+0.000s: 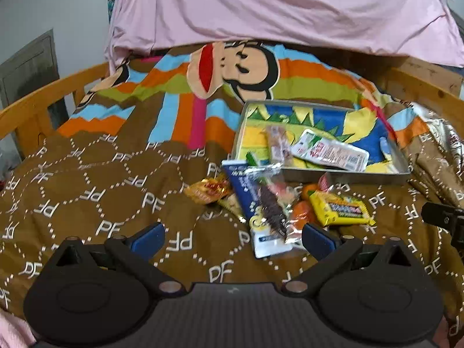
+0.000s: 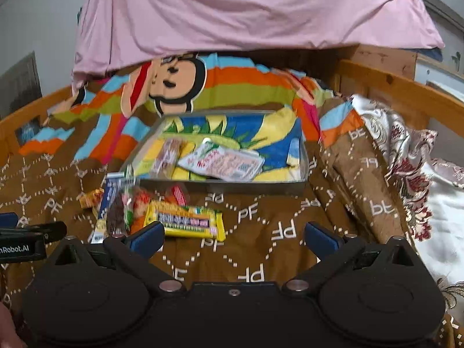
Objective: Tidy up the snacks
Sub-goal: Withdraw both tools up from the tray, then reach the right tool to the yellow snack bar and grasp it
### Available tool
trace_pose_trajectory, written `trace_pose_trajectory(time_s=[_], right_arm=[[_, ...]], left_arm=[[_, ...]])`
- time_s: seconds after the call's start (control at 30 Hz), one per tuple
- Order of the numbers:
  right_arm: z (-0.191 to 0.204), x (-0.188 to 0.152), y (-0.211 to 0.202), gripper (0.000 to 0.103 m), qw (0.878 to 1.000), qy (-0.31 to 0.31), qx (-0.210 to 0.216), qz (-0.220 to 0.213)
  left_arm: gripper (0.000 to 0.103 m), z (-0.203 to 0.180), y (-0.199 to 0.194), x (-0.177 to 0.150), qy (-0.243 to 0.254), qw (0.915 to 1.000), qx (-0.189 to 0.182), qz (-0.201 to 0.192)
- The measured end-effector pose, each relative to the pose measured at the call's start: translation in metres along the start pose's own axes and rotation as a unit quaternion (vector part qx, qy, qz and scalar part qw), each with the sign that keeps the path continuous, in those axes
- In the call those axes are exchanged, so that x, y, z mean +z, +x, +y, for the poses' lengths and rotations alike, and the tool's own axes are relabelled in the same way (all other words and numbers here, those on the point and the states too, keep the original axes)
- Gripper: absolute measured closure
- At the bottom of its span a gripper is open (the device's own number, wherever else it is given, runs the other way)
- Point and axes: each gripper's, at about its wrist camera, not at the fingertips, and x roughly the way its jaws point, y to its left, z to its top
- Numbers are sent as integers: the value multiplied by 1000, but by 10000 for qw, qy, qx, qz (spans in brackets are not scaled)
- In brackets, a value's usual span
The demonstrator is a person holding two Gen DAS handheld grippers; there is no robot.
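Note:
A pile of snacks lies on the brown bedspread in front of a metal tray (image 1: 342,174) (image 2: 249,187). The pile holds a yellow bar packet (image 1: 339,208) (image 2: 185,221), a blue-and-white pouch (image 1: 246,200) (image 2: 105,203), a clear bag with a dark snack (image 1: 271,206), an orange-gold candy (image 1: 207,191) (image 2: 90,197) and orange wrappers (image 1: 303,217). Inside the tray lie a white-red packet (image 1: 330,152) (image 2: 229,162) and a small bar (image 1: 277,145) (image 2: 166,156). My left gripper (image 1: 233,236) is open just short of the pile. My right gripper (image 2: 233,236) is open over bare bedspread, right of the yellow packet.
A wooden bed rail (image 1: 43,98) (image 2: 406,87) runs along both sides. A pink sheet (image 1: 275,8) (image 2: 246,8) hangs at the back. A floral quilt (image 2: 406,150) is bunched on the right. The other gripper shows at each view's edge (image 1: 446,220) (image 2: 26,237).

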Motion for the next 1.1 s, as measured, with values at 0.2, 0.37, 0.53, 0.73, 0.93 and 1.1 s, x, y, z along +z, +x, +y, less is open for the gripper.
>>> trace_pose_trajectory(time_s=[0.2,0.37,0.53,0.73,0.93,1.1], right_arm=[[6,-2,9,1,9994,-166,69,282],[12,-3,14,1,9984,-357,127,430],[17,-4,19,1,9972,-472,182,553],[18,-4,23,1,9959,-508,288,695],[20,-4,37,1,9919,-516,566,1009],[24,-2,50,1,9884,-699,710,1146]], left_arm=[[1,2,5,-3,8,9998,118,180],[1,2,9,-3,43,9992,229,336],[1,4,14,-5,25,9983,297,504],[1,8,20,-2,-4,9969,370,702],[1,13,34,5,80,9933,-51,1151],[1,8,53,12,653,9864,-305,1475]])
